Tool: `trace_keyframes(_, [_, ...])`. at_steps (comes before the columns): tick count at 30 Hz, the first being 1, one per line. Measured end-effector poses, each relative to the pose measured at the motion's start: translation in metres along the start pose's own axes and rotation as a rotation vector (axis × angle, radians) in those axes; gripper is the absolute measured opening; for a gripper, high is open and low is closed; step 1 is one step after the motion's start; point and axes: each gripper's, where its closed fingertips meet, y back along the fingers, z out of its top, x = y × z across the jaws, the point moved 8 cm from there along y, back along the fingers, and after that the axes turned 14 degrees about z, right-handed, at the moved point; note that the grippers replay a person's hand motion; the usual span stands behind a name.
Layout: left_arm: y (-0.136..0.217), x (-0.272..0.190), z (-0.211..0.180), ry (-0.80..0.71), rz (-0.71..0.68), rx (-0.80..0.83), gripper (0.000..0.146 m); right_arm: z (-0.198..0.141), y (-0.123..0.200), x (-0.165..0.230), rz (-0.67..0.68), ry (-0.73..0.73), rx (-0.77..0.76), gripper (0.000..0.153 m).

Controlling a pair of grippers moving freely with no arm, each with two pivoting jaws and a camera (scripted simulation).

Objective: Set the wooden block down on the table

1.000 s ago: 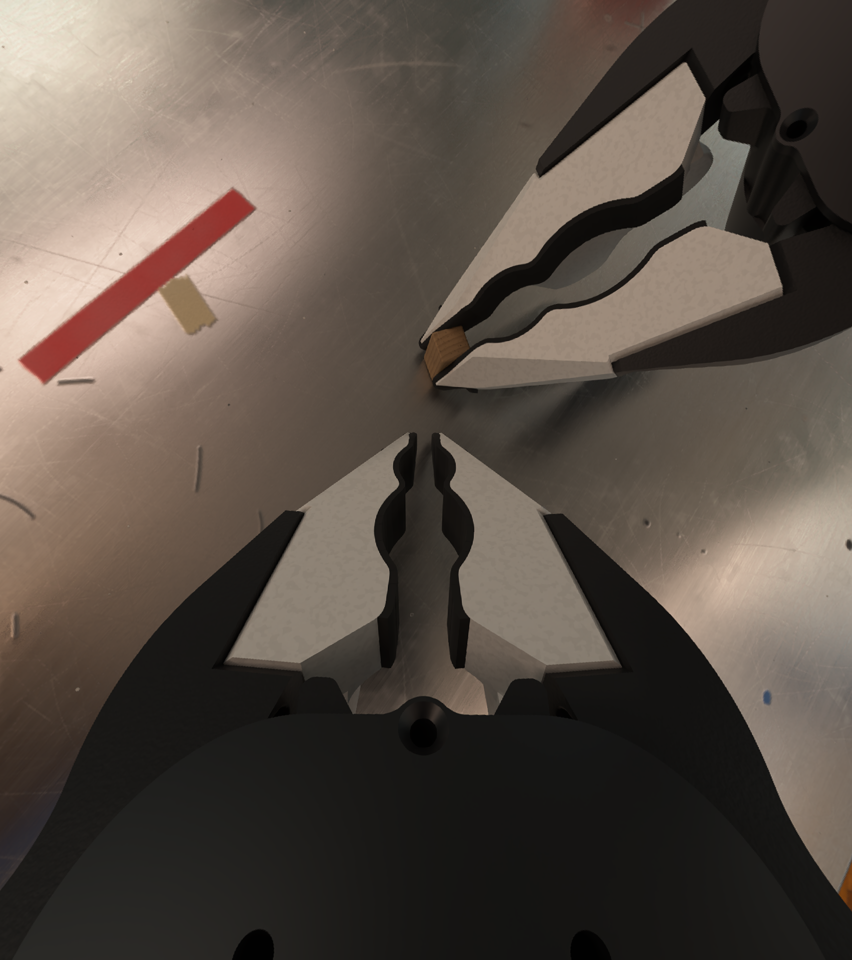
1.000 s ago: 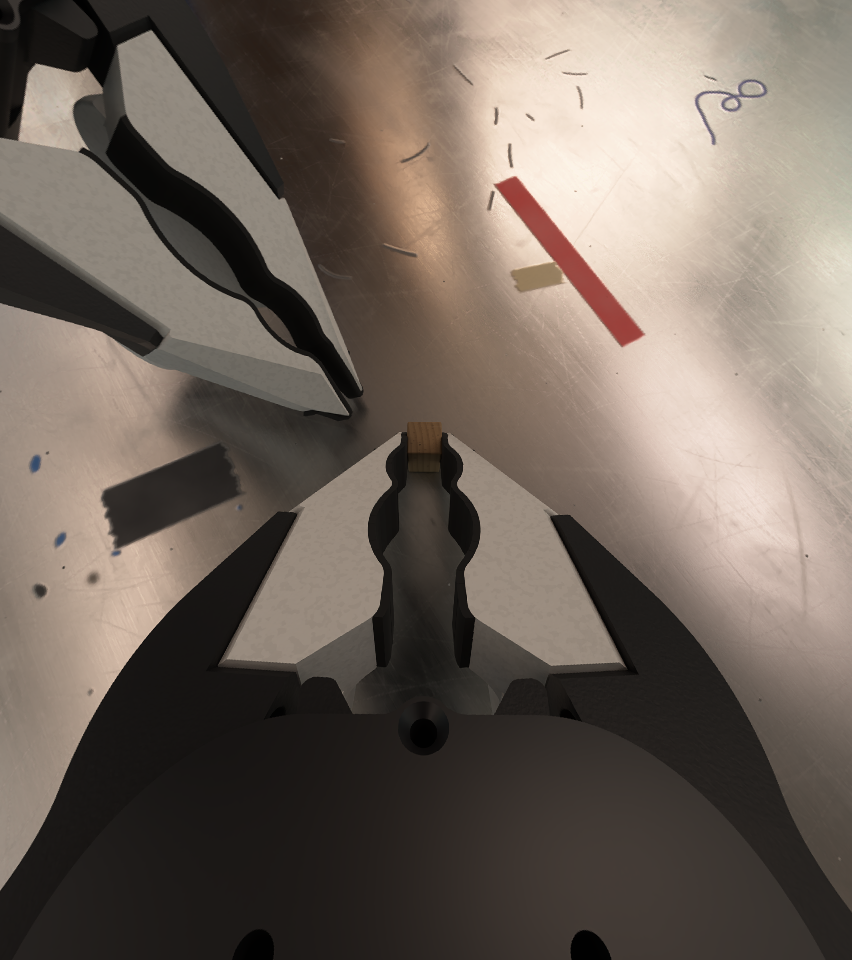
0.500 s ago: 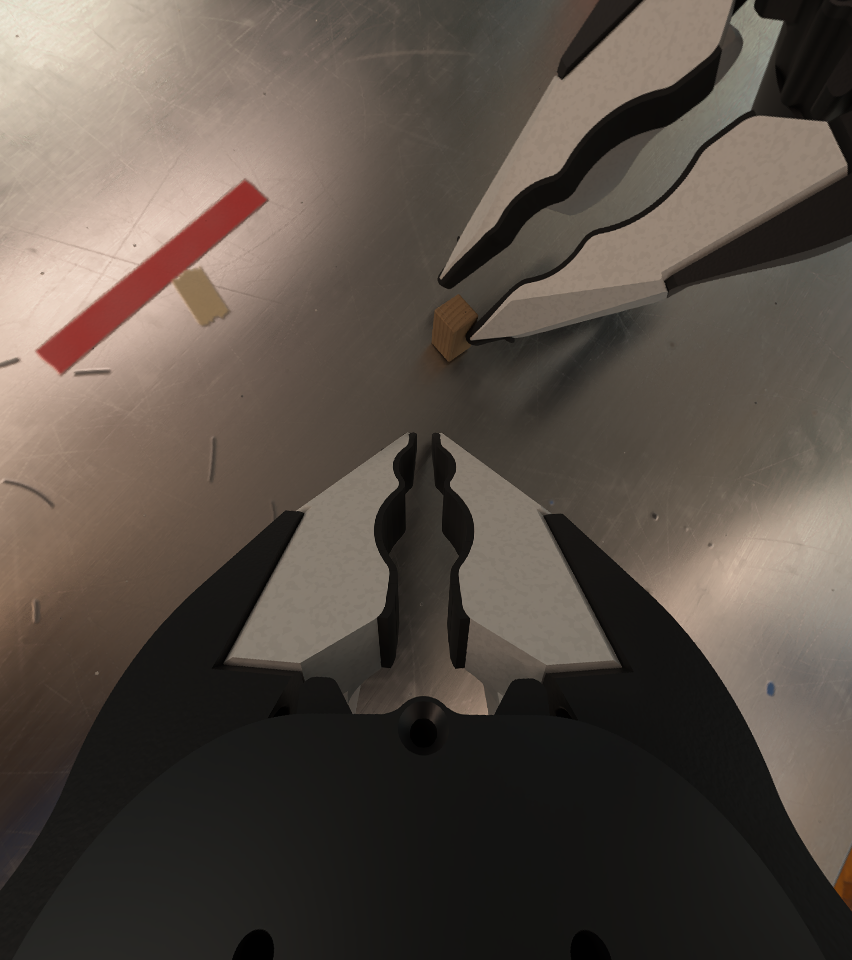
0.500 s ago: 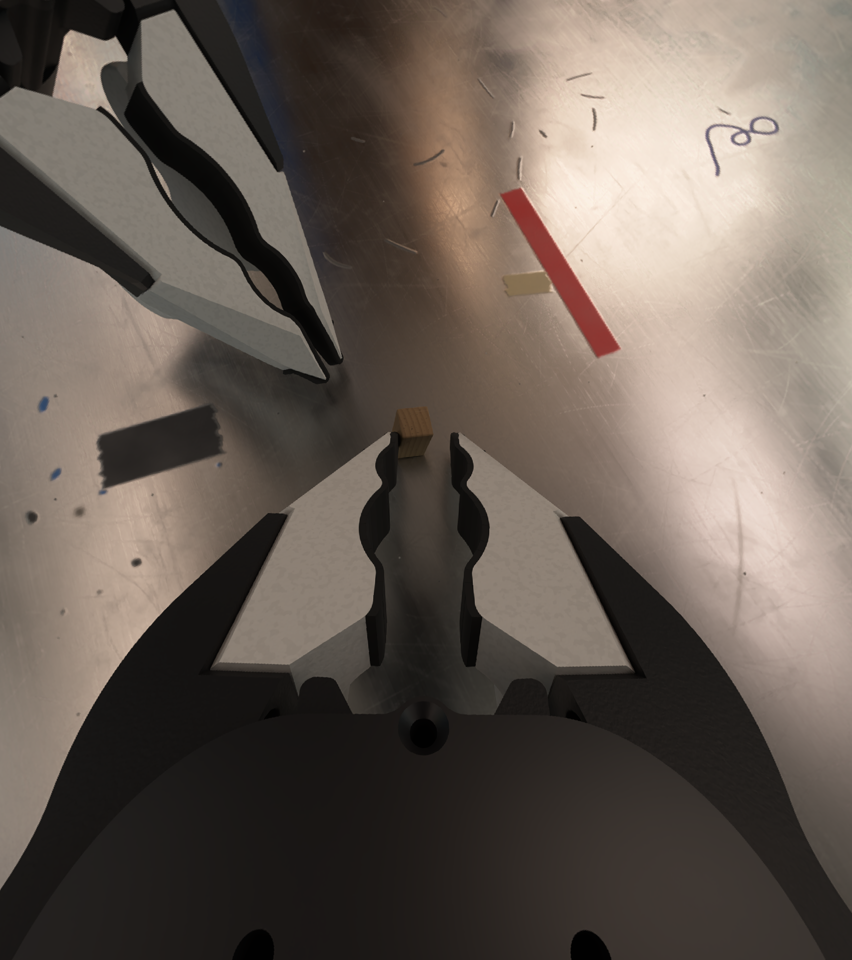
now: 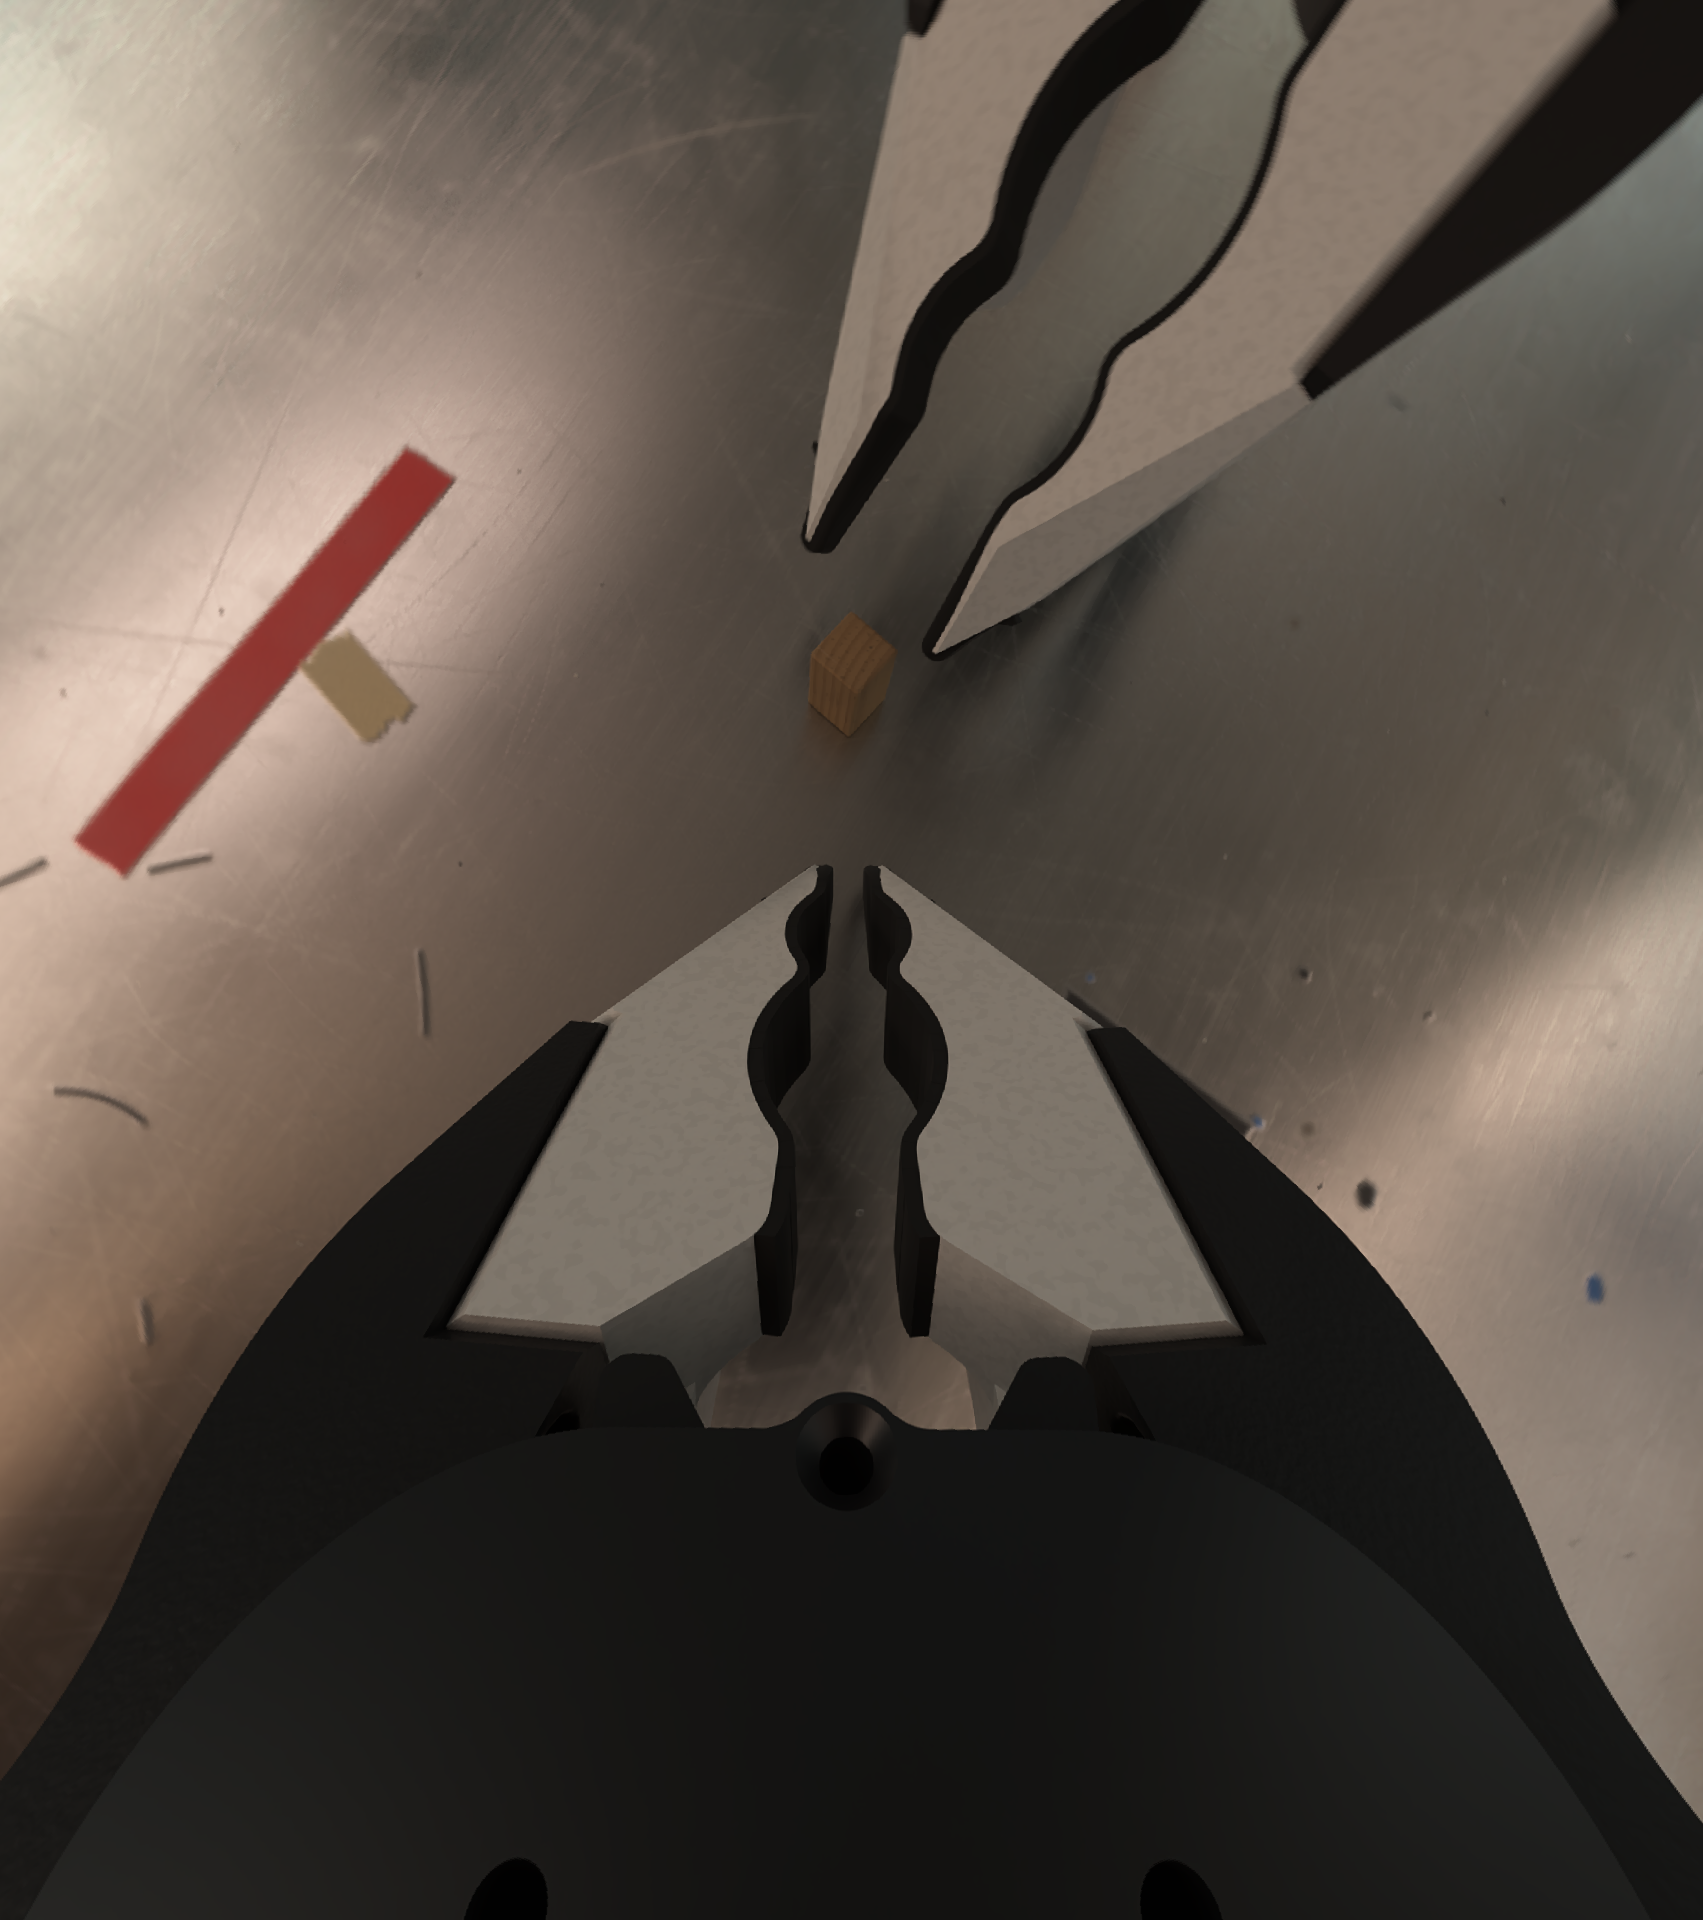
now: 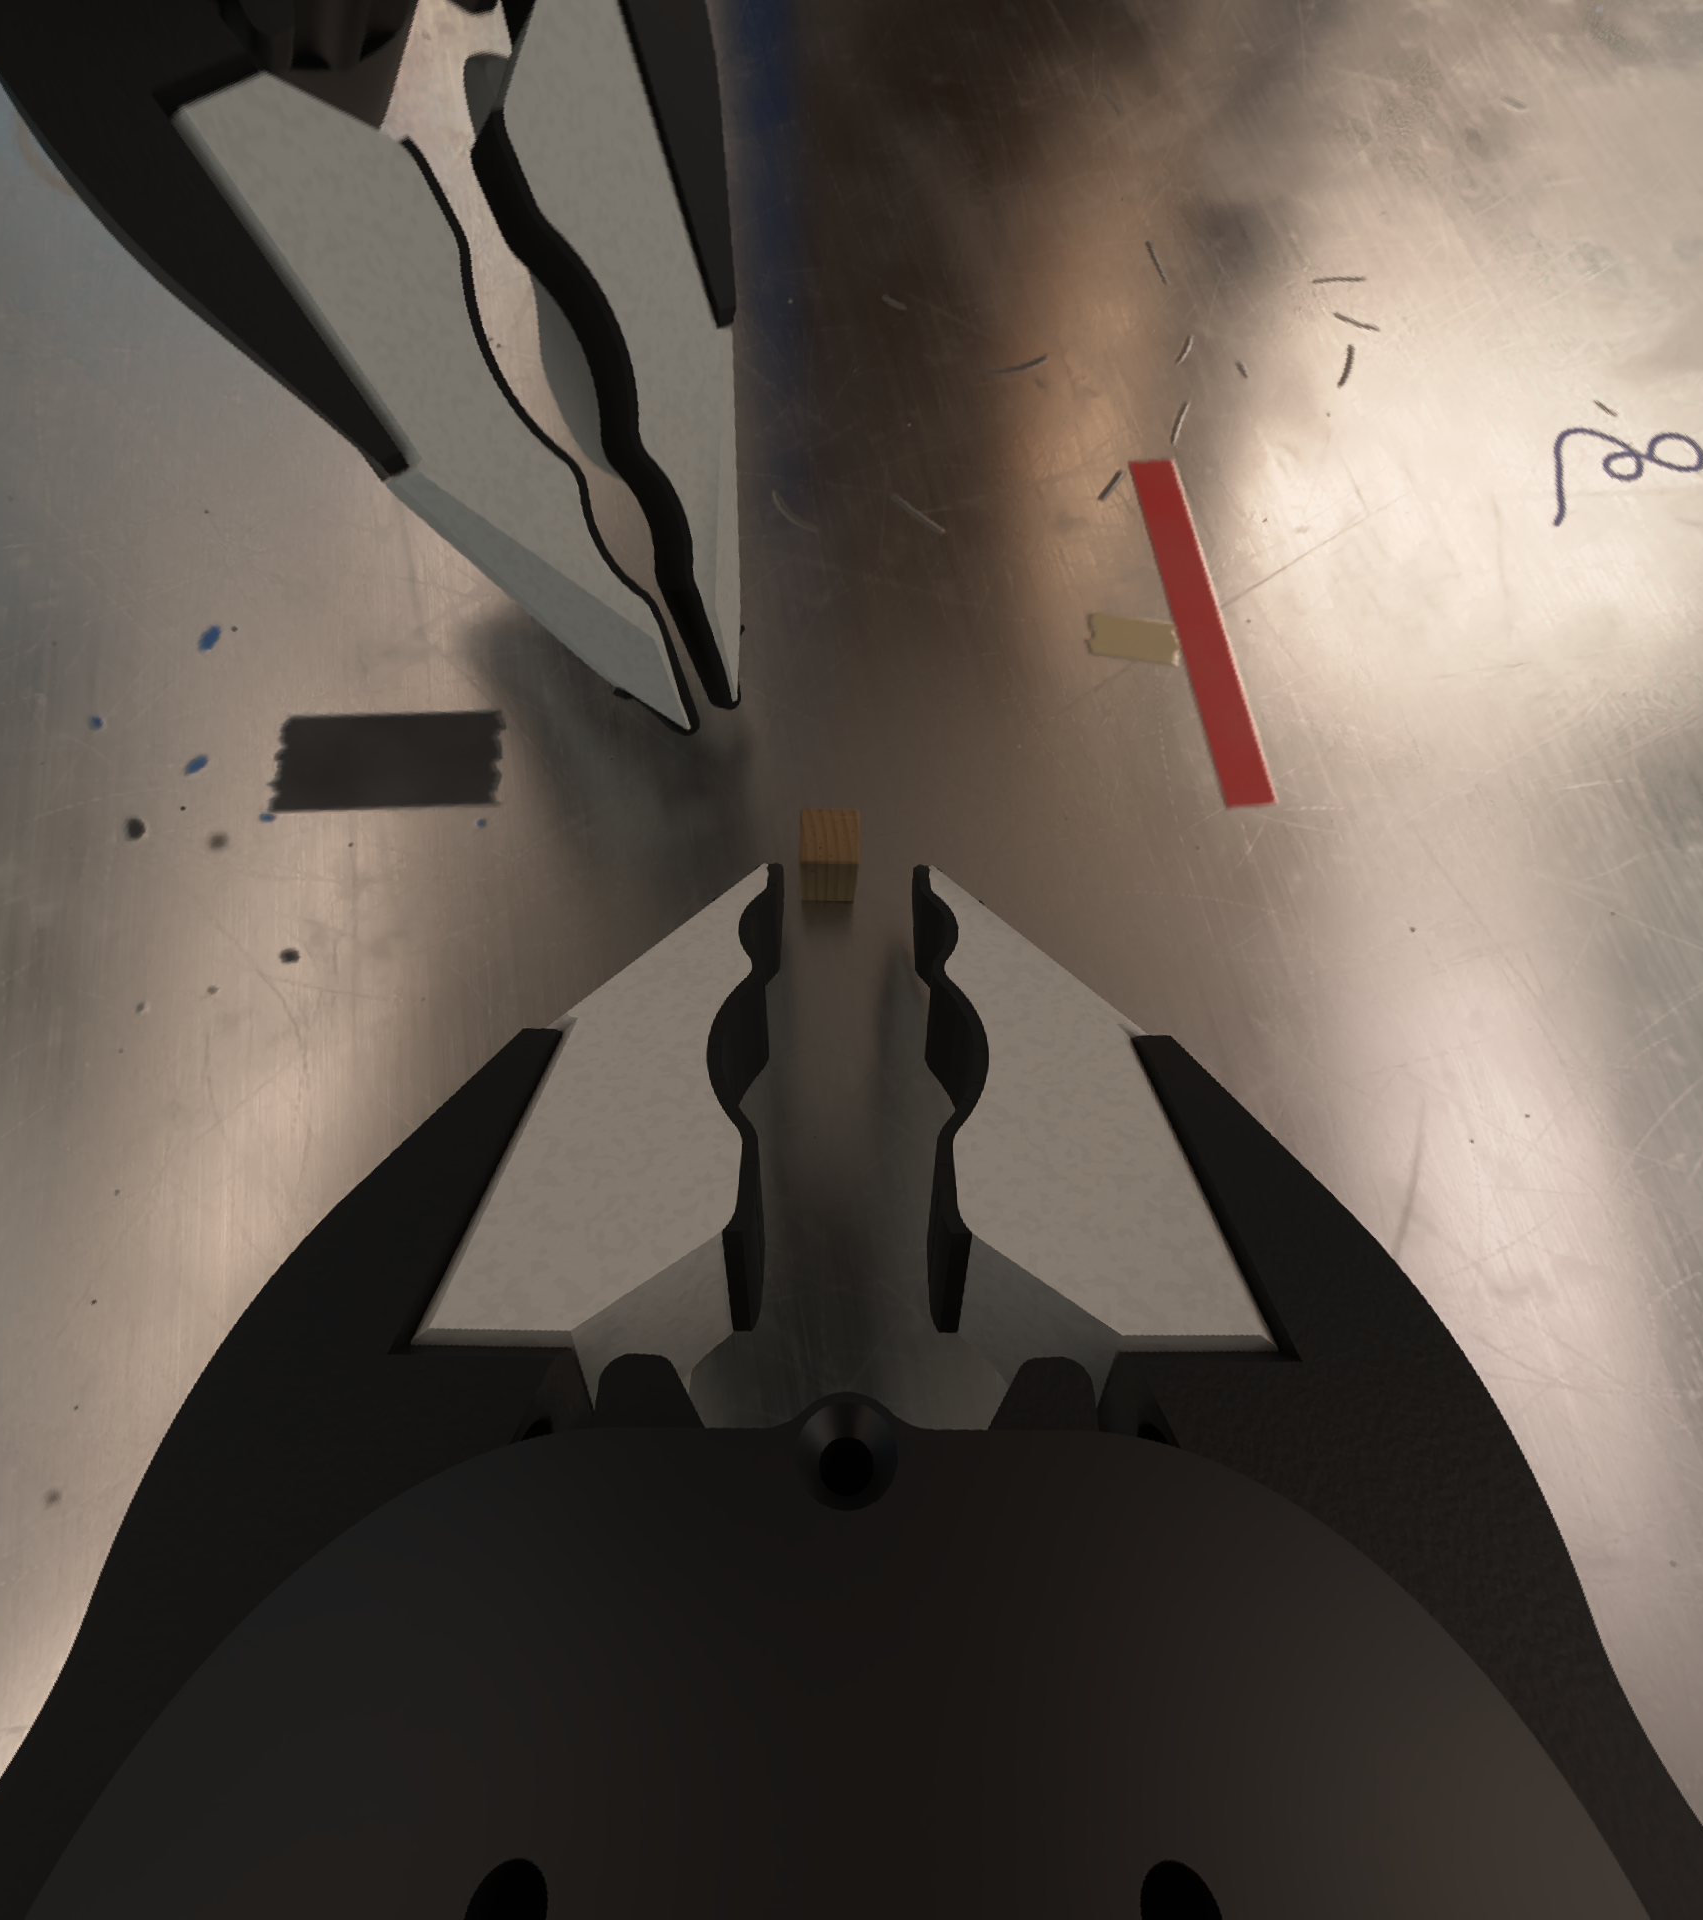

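Your wooden block (image 5: 852, 688) (image 6: 830, 856) stands on the metal bench (image 5: 1346, 831) (image 6: 1449, 935), free of both grippers. Your right gripper (image 6: 846, 883) (image 5: 878, 597) has its jaws spread wider than the block, which sits just past the fingertips and nearer the left finger; no contact shows. Your left gripper (image 5: 847, 873) (image 6: 707, 712) is nearly closed on nothing, only a thin slit between the tips, pointing at the block from near by. A red tape strip (image 5: 265, 665) (image 6: 1202, 632) lies well off to the side.
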Motion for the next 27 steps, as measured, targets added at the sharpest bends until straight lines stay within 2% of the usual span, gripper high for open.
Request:
trace_keyframes(3, [0.002,0.005,0.0,-0.1,-0.036,-0.04,0.006,-0.001,-0.004,0.003,0.0,-0.014,-0.005,0.026])
trace_keyframes(9, [0.003,0.02,0.001,-0.202,-0.146,-0.048,0.006,-0.005,-0.015,0.012,0.012,-0.032,-0.023,0.026])
trace_keyframes(14, [-0.003,0.025,0.004,-0.294,-0.163,-0.029,0.006,-0.006,-0.016,0.011,0.003,-0.053,-0.021,0.025])
trace_keyframes(27, [-0.011,0.024,0.006,-0.397,-0.162,-0.016,0.006,-0.008,-0.016,0.009,-0.005,-0.06,-0.001,0.02])
